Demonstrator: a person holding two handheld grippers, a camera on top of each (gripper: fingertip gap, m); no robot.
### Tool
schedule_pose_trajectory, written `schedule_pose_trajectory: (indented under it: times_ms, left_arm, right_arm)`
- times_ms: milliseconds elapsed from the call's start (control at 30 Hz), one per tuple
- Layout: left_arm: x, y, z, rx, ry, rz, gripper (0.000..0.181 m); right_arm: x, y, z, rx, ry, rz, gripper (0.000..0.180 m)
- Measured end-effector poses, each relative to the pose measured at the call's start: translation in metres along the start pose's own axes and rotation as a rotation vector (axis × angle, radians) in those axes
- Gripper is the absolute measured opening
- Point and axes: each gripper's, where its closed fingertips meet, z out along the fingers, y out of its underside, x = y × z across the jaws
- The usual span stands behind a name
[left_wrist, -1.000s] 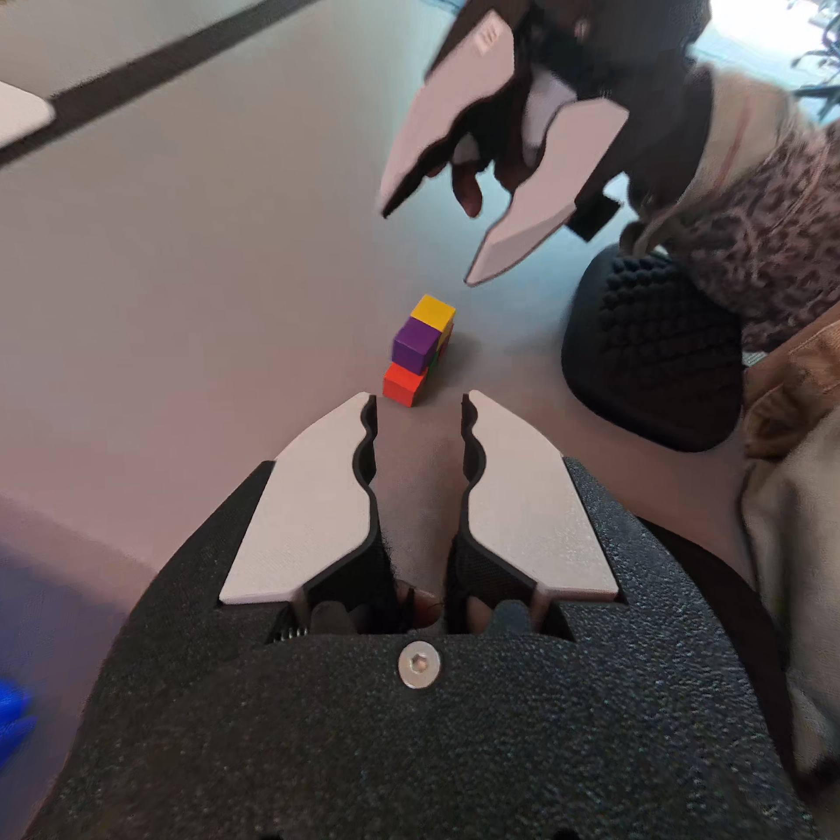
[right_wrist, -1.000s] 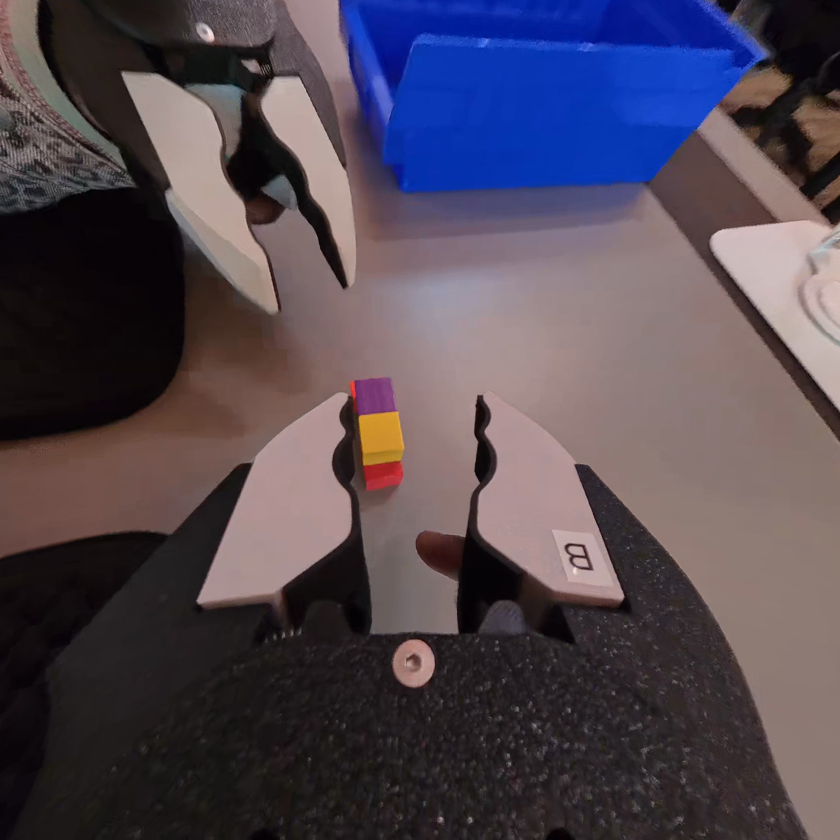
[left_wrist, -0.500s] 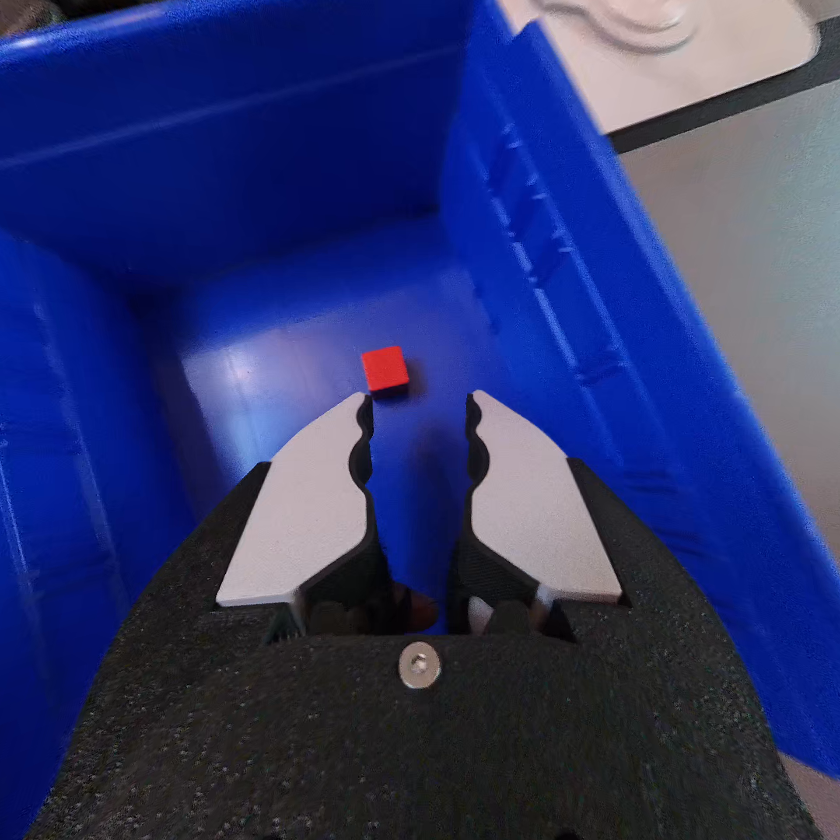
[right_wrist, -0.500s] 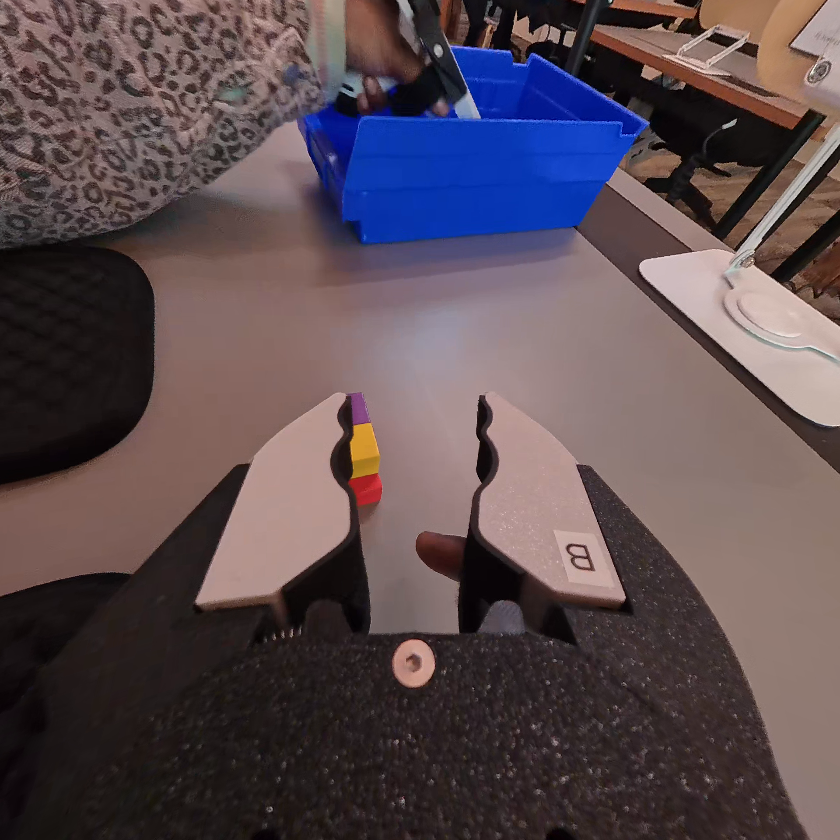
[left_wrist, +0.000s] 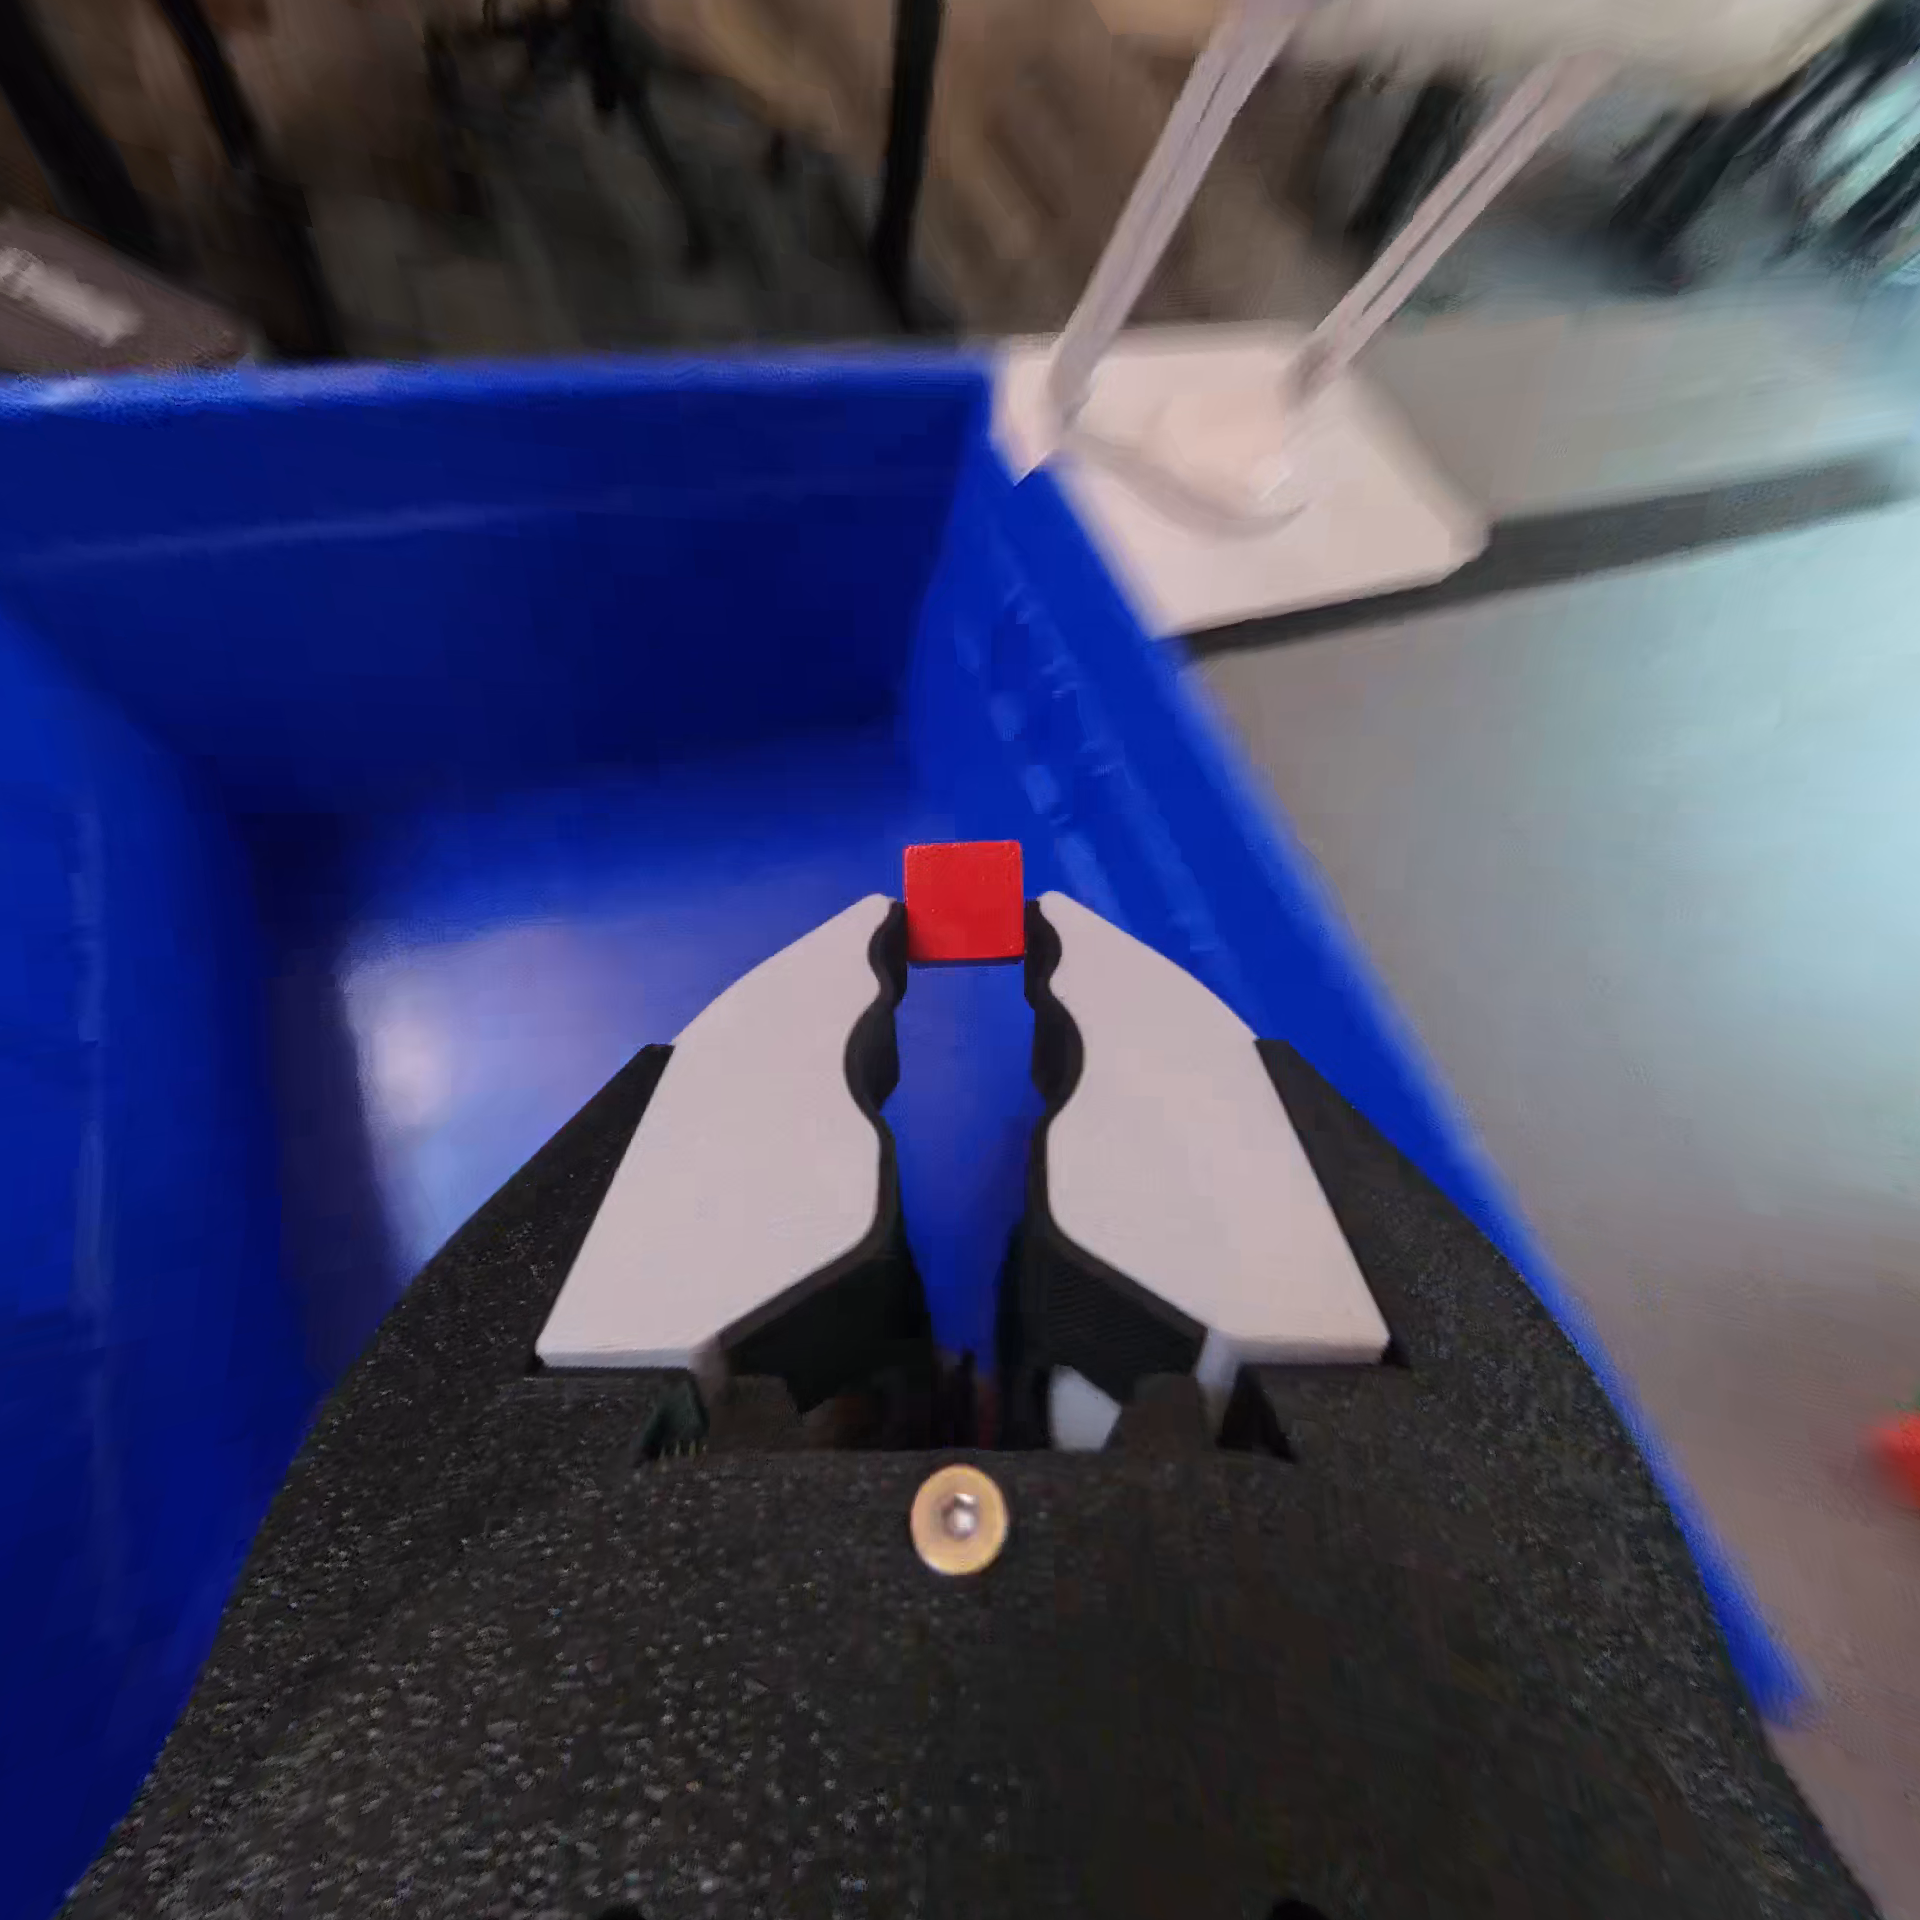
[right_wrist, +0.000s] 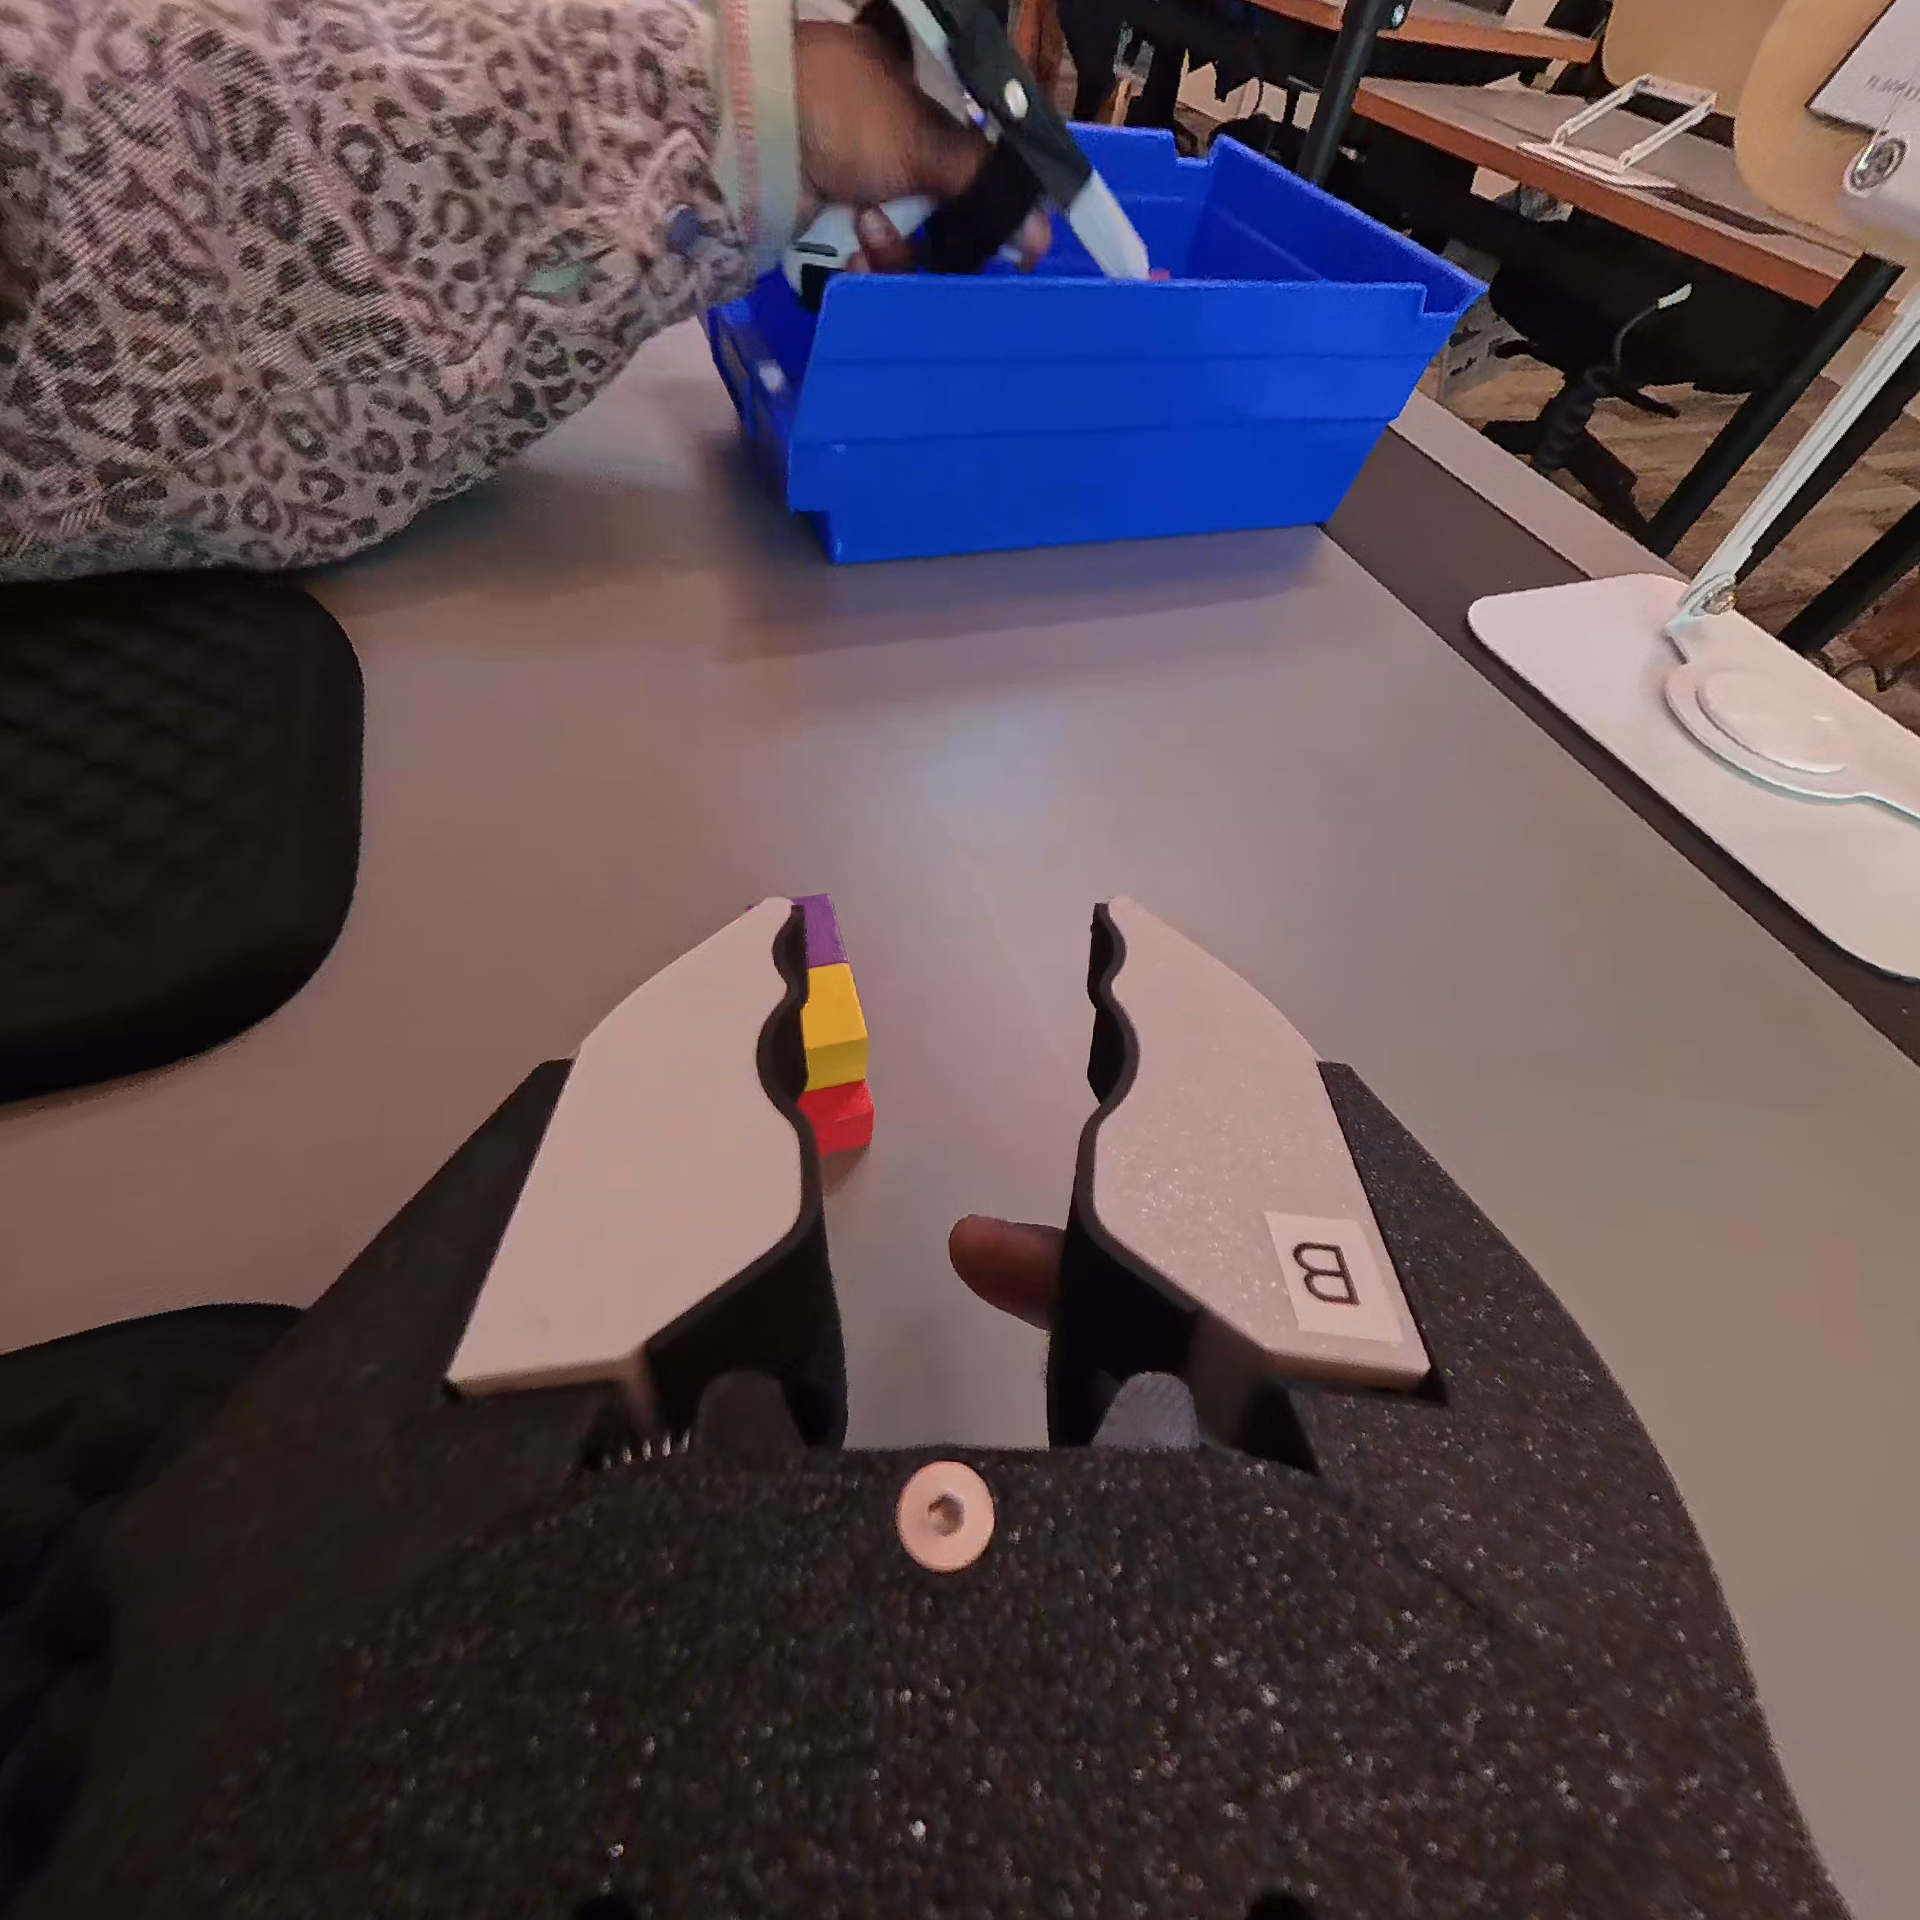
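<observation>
My left gripper is shut on a small red cube, held between its fingertips over the inside of the blue bin. In the right wrist view the left gripper reaches into the bin at the far side of the grey table. My right gripper is open and empty, low over the table. A small stack of cubes, purple behind, yellow and red in front, stands just inside its left finger, partly hidden by it.
A white lamp base sits on the table's right edge, also seen blurred in the left wrist view. A black mesh cushion lies at left. A patterned sleeve crosses the upper left. A red bit shows at the left view's right edge. Spacing between my two grippers at the tips: around 35 cm. The left gripper is farther from the red bit, some 30 cm, than the right, some 8 cm.
My left gripper swung from the cube stack to the blue bin, then shut on the red cube that lay on the bin floor and lifted it. The right gripper stayed open by the stack.
</observation>
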Motion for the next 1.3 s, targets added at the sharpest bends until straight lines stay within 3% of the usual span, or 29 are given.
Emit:
schedule_pose_trajectory:
  times_ms: [133,267,467,667,1033,1200,1300]
  left_arm:
    - [0.093,-0.043,-0.082,0.41,0.467,-0.162,0.021]
    - [0.172,-0.044,-0.161,0.667,0.918,-0.222,0.021]
    - [0.237,-0.015,-0.199,0.833,1.163,-0.261,0.02]
    - [0.268,0.002,-0.197,0.822,1.14,-0.207,0.02]
    - [0.292,0.016,-0.188,0.756,1.143,-0.103,0.02]
    - [0.293,0.032,-0.154,0.557,0.977,-0.054,0.027]
    - [0.288,0.073,-0.11,0.24,0.797,0.043,0.038]
  right_arm:
    - [-0.006,-0.014,0.0,0.063,-0.027,0.007,0.05]
    - [-0.021,-0.05,-0.003,0.182,-0.105,0.081,0.043]
    - [-0.051,-0.134,-0.007,0.391,-0.258,0.329,0.034]
    - [-0.073,-0.167,-0.002,0.482,-0.35,0.447,0.029]
    - [-0.087,-0.174,-0.003,0.548,-0.442,0.487,0.02]
    - [-0.066,-0.154,-0.011,0.435,-0.341,0.398,0.02]
    - [-0.052,-0.115,-0.019,0.1,-0.321,0.223,0.02]
